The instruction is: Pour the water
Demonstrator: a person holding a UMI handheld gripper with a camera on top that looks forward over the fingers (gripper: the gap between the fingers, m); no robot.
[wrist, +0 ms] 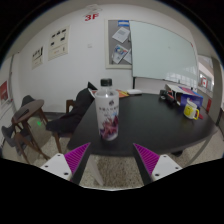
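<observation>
A: Bottle (107, 112) material?
B: Clear plastic, glossy, white cap, printed label on the lower half.
A: Table (150, 118) surface?
B: Dark, smooth, with a faint sheen at right of centre.
A: Gripper (112, 160) pads (72, 156)?
B: Magenta, matt; fingers spread, bottle beyond them.
A: Upper right of the frame?
B: Whiteboard (165, 52), smooth, glossy. Wall (85, 50) matt white, paper sheets (57, 43) pinned on it.

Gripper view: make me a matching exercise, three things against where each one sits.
Things:
1. bottle
2. chair
3. yellow item

Places:
A. beside the table, off its left end
B. far right of the table
C. near edge of the table, just ahead of the open gripper

Pairs: 1-C, 2-A, 3-B
</observation>
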